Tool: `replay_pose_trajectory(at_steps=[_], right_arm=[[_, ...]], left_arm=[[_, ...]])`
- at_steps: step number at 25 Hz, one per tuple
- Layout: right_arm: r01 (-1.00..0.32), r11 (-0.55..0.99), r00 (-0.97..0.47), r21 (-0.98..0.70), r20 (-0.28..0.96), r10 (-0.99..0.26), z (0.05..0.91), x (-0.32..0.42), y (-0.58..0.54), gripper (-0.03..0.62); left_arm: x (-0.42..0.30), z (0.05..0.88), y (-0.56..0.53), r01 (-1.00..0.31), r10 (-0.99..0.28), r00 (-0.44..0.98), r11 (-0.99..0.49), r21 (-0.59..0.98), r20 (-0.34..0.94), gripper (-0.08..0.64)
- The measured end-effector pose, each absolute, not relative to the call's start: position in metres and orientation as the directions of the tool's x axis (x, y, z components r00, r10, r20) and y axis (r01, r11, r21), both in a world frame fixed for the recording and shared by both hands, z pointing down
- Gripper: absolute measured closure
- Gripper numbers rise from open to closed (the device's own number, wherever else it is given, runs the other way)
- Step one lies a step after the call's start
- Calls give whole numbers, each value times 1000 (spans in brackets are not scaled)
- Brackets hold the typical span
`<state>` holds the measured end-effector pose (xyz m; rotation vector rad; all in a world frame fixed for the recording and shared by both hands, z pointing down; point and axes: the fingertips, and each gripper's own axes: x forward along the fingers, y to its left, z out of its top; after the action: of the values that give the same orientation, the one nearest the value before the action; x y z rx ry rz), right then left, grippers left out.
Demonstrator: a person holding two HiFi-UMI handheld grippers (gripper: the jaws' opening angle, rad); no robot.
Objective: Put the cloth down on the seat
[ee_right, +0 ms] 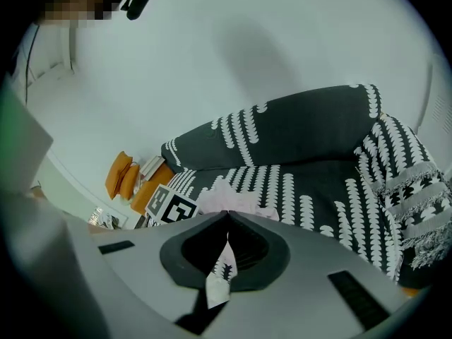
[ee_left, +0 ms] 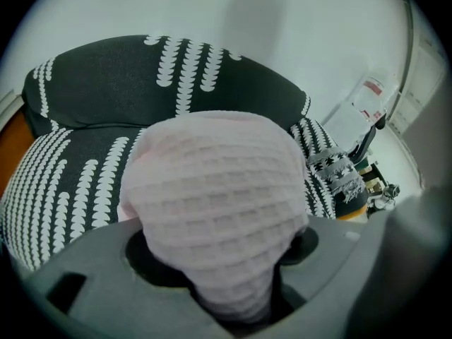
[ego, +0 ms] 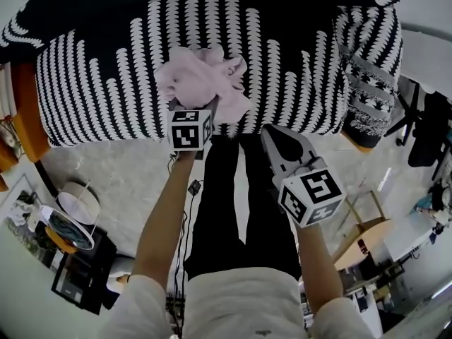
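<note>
A pink waffle-weave cloth (ego: 205, 80) lies bunched on the sofa seat (ego: 106, 83), which wears a black cover with white scalloped stripes. My left gripper (ego: 192, 108) is at the cloth's near edge, shut on it. In the left gripper view the cloth (ee_left: 219, 210) bulges up between the jaws of the left gripper (ee_left: 226, 267) and hides most of the seat (ee_left: 63, 182). My right gripper (ego: 268, 131) hovers over the seat's front edge, shut and holding nothing. In the right gripper view, beyond the touching tips of the right gripper (ee_right: 226, 217), the cloth (ee_right: 229, 200) shows on the seat (ee_right: 318, 189).
A patterned fringed throw (ego: 367, 83) drapes the sofa's right arm. Orange cushions (ego: 25, 111) sit off its left end. The person's black trouser legs (ego: 233, 203) stand close to the sofa front. A round side table (ego: 70, 221) is at left, a wooden stool (ego: 360, 239) and an office chair (ego: 424, 126) at right.
</note>
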<state>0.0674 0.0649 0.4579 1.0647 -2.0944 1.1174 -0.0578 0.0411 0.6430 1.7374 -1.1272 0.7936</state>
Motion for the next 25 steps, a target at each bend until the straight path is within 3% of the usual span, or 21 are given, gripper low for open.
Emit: replay_pose_trajectory(at_steps=[14, 25], right_arm=[[-828, 318, -558, -461, 732, -392, 470, 75, 60, 584], [-826, 321, -560, -463, 732, -387, 466, 72, 70, 584]], left_arm=[[-43, 696, 38, -942, -290, 321, -195, 273, 902, 212], [-52, 709, 43, -931, -274, 362, -147, 333, 891, 159]])
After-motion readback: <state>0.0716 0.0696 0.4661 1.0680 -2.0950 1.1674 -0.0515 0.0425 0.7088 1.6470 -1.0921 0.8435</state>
